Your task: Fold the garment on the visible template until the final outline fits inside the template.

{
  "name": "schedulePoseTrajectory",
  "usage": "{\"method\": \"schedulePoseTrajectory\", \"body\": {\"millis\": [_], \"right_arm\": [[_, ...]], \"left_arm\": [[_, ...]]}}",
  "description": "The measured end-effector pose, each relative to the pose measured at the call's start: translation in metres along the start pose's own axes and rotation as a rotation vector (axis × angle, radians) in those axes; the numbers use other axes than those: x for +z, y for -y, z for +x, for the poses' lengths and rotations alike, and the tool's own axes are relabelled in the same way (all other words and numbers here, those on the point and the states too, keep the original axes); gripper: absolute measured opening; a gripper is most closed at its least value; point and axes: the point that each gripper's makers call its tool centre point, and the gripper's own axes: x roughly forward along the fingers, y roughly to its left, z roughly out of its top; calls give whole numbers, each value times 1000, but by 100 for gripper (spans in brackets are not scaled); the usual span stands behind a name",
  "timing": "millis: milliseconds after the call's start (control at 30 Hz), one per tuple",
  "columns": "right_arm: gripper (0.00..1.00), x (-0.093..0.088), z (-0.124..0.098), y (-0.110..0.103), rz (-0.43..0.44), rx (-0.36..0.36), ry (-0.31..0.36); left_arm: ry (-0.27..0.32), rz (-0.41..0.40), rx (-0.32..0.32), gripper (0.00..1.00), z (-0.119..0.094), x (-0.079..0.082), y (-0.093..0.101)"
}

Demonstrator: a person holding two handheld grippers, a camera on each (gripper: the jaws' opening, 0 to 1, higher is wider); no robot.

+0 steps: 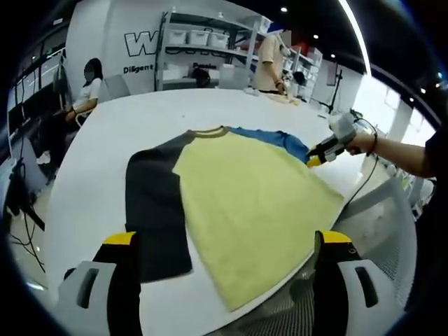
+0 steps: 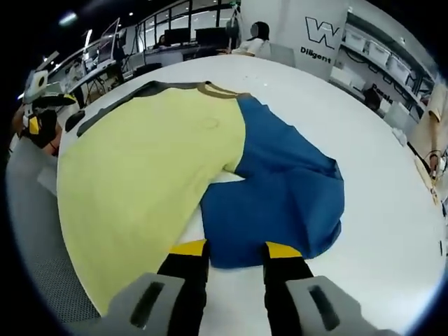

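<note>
Yellow-bodied shirt (image 1: 255, 210) — one, lying flat on the white desk (image 1: 126, 133), with two sleeves: dark grey (image 1: 154, 210) and blue (image 2: 280, 189). Left gripper (image 1: 227, 241) hovers short of it, jaws wide and empty. Right gripper (image 2: 234, 248) sits at the blue sleeve's hem, jaws narrow; actual grip cannot be told. Right gripper view cuts off most of the grey sleeve.

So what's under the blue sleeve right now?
The blue sleeve lies on the white table; its inner edge overlaps the yellow body. Whatever it covers, including any template, is hidden.
</note>
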Motion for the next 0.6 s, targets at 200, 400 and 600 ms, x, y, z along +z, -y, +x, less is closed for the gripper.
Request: {"method": "schedulePoseTrajectory", "body": {"millis": [200, 400, 600], "right_arm": [[5, 3, 1, -5, 20, 18, 22], [0, 2, 2, -1, 46, 1, -2], [0, 17, -8, 3, 102, 3, 31]], "left_arm": [[1, -17, 0, 99, -1, -3, 0], [13, -16, 3, 99, -1, -1, -2], [8, -11, 5, 99, 1, 0, -3]]}}
